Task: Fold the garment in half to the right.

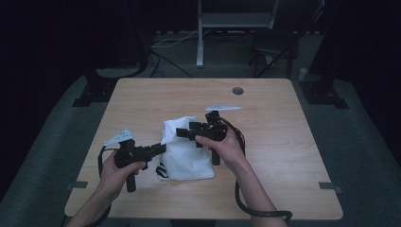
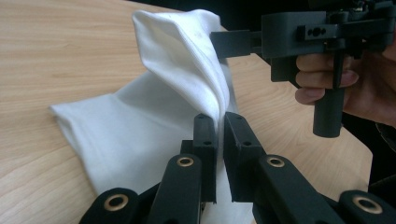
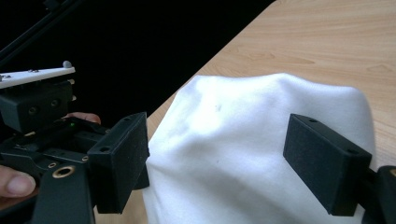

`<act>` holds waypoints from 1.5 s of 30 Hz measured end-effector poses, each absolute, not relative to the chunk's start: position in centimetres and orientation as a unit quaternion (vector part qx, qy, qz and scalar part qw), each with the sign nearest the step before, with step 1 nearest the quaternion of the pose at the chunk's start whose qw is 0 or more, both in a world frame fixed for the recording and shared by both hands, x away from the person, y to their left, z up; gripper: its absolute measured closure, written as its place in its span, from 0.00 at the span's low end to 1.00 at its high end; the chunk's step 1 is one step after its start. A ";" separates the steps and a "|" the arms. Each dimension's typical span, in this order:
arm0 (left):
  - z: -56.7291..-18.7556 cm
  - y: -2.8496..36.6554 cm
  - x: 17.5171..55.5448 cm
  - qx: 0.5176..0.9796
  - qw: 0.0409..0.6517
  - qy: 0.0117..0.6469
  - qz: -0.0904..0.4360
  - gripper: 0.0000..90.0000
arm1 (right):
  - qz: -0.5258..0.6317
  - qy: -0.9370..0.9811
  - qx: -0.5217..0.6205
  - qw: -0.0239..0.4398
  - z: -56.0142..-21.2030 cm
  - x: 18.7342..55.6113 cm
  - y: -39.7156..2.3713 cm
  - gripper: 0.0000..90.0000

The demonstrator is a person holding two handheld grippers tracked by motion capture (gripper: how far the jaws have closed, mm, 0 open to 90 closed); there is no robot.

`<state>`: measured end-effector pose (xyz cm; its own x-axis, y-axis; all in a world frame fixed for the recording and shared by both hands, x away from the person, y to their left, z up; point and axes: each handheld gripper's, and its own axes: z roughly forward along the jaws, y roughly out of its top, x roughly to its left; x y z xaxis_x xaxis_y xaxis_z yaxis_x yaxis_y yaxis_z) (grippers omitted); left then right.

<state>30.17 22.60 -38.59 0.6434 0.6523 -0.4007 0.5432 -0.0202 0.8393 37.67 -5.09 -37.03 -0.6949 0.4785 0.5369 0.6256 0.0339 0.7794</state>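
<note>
A white cloth [image 1: 187, 153] lies crumpled in the middle of the wooden table [image 1: 279, 142]. My left gripper [image 1: 162, 148] comes in from the left and is shut on a raised fold of the cloth [image 2: 154, 116], which stands pinched between its two pads [image 2: 219, 123]. My right gripper [image 1: 181, 133] hovers over the cloth's far part, pointing left. Its jaws stand wide open [image 3: 222, 154] on either side of the cloth's hump [image 3: 247, 130], without pressing on it. The right gripper [image 2: 224, 42] also appears in the left gripper view, just above the lifted fold.
A round hole [image 1: 238, 90] sits near the table's far edge. A black cable [image 1: 255, 208] loops from the right gripper over the front edge. A metal stand [image 1: 201, 38] and a chair [image 1: 274, 45] stand on the dark floor beyond the table.
</note>
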 end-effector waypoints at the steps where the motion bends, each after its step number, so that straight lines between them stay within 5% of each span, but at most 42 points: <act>1: -38.8 22.7 30.4 0.712 0.558 0.423 0.044 0.94 | -0.576 -0.717 -0.388 0.063 -37.2 37.8 -4.9 0.24; 19: -42.1 21.7 32.2 0.718 0.530 0.451 0.027 0.87 | -0.523 -0.733 -0.431 0.057 -41.0 39.0 -4.3 0.24; 30: -42.6 21.4 33.6 0.723 0.500 0.472 0.061 0.44 | -0.555 -0.706 -0.440 0.012 -37.5 38.6 -8.1 0.24; 33: -43.2 21.4 34.2 0.726 0.494 0.474 0.065 0.41 | -0.557 -0.704 -0.440 0.015 -37.9 38.2 -8.6 0.24; 37: -43.6 20.6 34.5 0.742 0.480 0.465 0.058 0.41 | -0.556 -0.705 -0.440 0.017 -38.3 37.8 -8.9 0.23; 45: -43.9 20.8 34.7 0.738 0.472 0.482 0.022 0.74 | -0.562 -0.709 -0.426 0.017 -38.4 36.6 -8.9 0.23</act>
